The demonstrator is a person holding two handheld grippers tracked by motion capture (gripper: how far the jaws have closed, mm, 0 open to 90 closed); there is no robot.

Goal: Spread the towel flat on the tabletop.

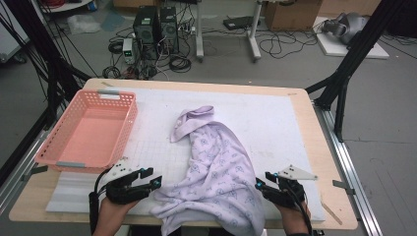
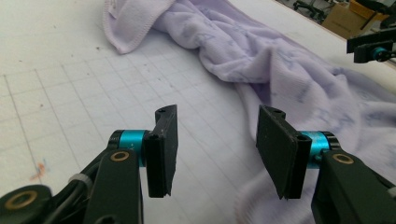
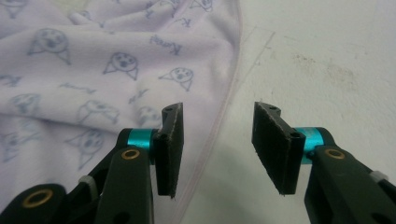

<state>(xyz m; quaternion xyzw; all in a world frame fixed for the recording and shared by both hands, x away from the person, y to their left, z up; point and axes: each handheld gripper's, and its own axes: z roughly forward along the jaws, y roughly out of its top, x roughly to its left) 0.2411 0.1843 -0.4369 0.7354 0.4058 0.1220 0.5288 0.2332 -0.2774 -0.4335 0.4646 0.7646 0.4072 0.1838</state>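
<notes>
A lilac cloth [image 1: 216,167] printed with small animal faces lies crumpled on the white gridded mat [image 1: 275,123], stretching from the middle to the front edge. My left gripper [image 1: 157,183] sits low by the cloth's front left edge, open, nothing between its jaws. In the left gripper view the gripper [image 2: 217,140] points across bare mat, with the cloth [image 2: 289,70] beyond and to the right. My right gripper [image 1: 259,183] is at the cloth's front right edge, open. In the right gripper view the gripper [image 3: 217,140] straddles the hem of the cloth [image 3: 93,70] without touching it.
A pink plastic basket [image 1: 125,125] stands on the left side of the wooden table [image 1: 324,147], with nothing in it. The right gripper [image 2: 369,46] shows far off in the left gripper view. Black frame posts and cables lie beyond the table.
</notes>
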